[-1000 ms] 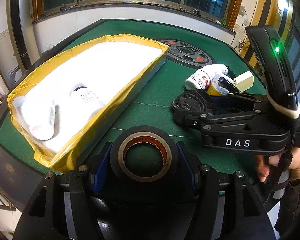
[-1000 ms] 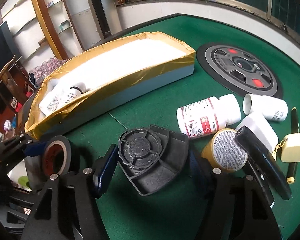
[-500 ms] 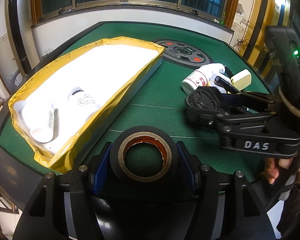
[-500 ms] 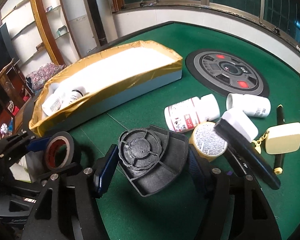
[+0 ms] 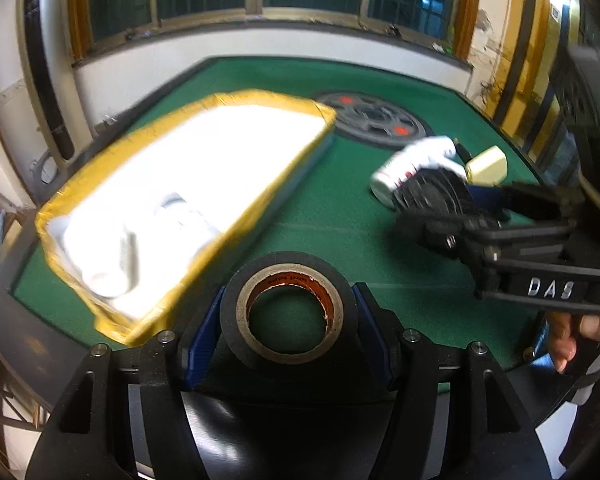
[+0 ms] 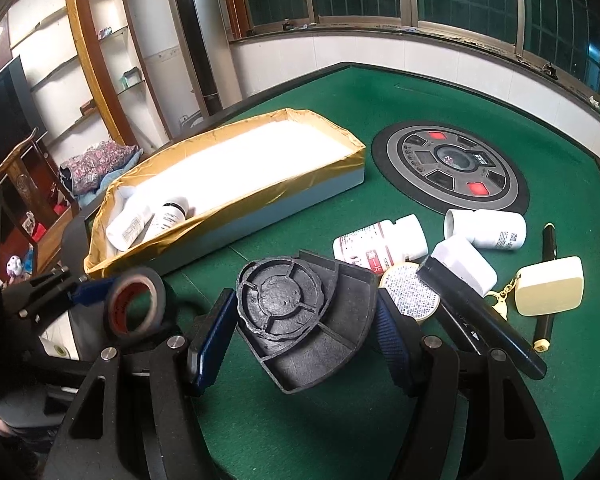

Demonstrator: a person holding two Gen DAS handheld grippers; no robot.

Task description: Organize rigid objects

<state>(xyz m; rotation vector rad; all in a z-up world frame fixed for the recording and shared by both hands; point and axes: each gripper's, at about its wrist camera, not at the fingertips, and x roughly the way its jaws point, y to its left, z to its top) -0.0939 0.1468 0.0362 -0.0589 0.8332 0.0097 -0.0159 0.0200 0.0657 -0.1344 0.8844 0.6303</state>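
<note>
A black tape roll (image 5: 288, 262) sits between the blue pads of my left gripper (image 5: 288, 320), which is shut on it above the table's near edge. My right gripper (image 6: 302, 332) is shut on a black plastic part (image 6: 284, 300) with a round ribbed face, held above the green felt. In the left wrist view the right gripper (image 5: 456, 208) and its part (image 5: 432, 196) hang to the right. In the right wrist view the left gripper (image 6: 132, 308) and the roll (image 6: 160, 288) show at lower left. The yellow-taped white box (image 6: 260, 196) holds two white bottles (image 6: 132, 228).
Loose on the felt to the right lie two white bottles (image 6: 380, 240) (image 6: 488, 228), a yellow-lidded jar (image 6: 408, 296), a black marker (image 6: 480, 316), a cream key fob (image 6: 548, 292) and a pen (image 6: 546, 280). A round console (image 6: 448, 164) is set in the table's middle.
My right gripper has risen with the black part, so the table's objects look smaller beneath it. The left wrist view has tilted a little; the tape roll stays gripped.
</note>
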